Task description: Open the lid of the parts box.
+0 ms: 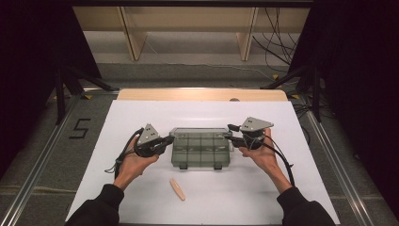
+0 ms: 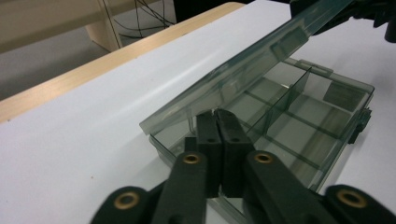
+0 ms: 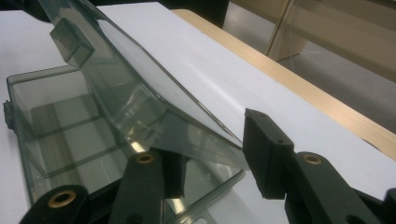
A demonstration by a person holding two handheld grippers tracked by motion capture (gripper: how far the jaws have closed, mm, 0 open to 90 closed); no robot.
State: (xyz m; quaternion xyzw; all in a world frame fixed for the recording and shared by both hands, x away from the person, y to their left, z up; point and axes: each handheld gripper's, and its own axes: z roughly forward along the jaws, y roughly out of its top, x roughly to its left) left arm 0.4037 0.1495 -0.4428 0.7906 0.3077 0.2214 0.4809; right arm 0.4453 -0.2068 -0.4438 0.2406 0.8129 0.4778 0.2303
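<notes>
Compartment box held at both ends on a white-covered wooden table, shelving and cables beyond.

The high view shows a pale wooden stick [image 1: 178,189] lying near the person, in front of the smoky translucent organiser box [image 1: 201,149] at the table's [image 1: 141,197] centre. The gripper views show its lid [image 2: 243,70] tilted up over the dividers. The left gripper [image 2: 215,122] is pinched closed on the box's left wall; the right gripper [image 3: 212,154] straddles the lid's right edge, jaws apart.
</notes>
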